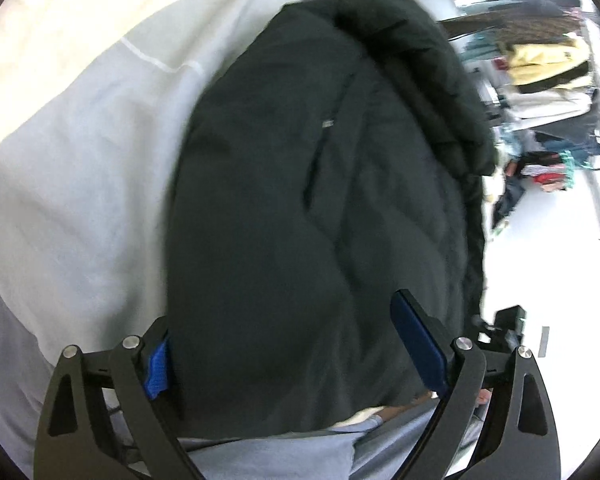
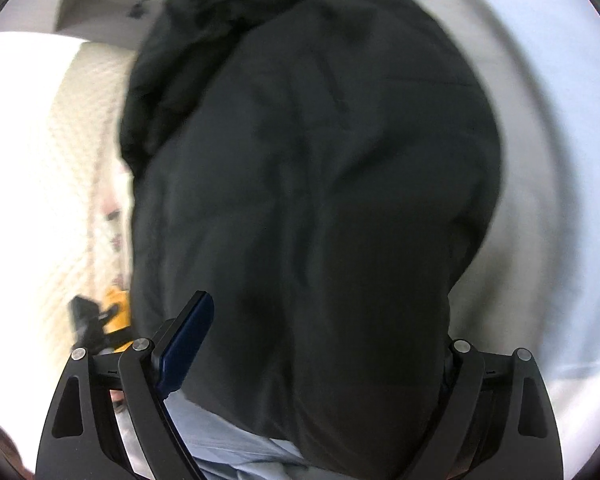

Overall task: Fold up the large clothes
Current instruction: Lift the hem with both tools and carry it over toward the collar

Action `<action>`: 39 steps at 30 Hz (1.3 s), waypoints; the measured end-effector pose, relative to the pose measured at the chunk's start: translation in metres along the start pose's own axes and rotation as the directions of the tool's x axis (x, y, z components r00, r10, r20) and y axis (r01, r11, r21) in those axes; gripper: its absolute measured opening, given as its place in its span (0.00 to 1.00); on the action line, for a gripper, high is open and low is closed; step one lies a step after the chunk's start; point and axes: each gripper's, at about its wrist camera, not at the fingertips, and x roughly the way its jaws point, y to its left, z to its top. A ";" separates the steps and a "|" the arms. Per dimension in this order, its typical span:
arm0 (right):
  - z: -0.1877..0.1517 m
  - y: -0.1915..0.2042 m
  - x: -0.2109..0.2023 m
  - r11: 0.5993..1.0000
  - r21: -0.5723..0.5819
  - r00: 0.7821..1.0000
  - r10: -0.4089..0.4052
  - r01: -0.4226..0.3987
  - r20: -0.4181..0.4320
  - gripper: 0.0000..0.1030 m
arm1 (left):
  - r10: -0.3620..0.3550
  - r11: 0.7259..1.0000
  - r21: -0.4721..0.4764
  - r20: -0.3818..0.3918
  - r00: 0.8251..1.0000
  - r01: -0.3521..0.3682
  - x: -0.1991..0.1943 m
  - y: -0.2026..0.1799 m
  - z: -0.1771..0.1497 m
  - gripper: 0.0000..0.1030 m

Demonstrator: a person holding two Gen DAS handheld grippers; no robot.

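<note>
Pale grey-blue bedding [image 1: 80, 168] lies under your black padded jacket [image 1: 308, 200], which sits bunched in a folded heap and fills most of both wrist views. Your left gripper [image 1: 292, 344] has its fingers spread wide with the jacket's near edge lying between the blue pads [image 1: 418, 344]. Your right gripper [image 2: 320, 344] is likewise spread around the jacket's near end, one pad hidden under the fabric.

Left wrist cam sits just behind the left claw [image 1: 288, 344], facing fwd and down along its fingers, v. close to the dark jacket [image 1: 320, 184]; pale bed sheet [image 1: 80, 168] at left, room at far right. Right wrist cam same setup behind the right claw [image 2: 324, 344], equally close. Both share the jacket [image 2: 320, 184] and sheet [image 2: 540, 160].
</note>
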 end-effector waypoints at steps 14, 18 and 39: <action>-0.008 0.049 -0.021 0.970 -0.242 0.985 0.030 0.013 0.171 0.08 | -0.307 0.950 0.079 0.093 0.947 0.301 -0.029 -0.005 0.002 0.14; -0.007 0.066 -0.058 0.954 -0.291 0.943 0.163 -0.075 0.290 0.07 | -0.378 0.926 0.089 0.147 0.914 0.368 -0.051 -0.012 0.000 0.08; -0.108 0.119 -0.230 0.865 -0.455 0.749 0.442 -0.211 0.494 0.03 | -0.498 0.867 0.188 0.360 0.789 0.461 -0.193 -0.060 -0.083 0.03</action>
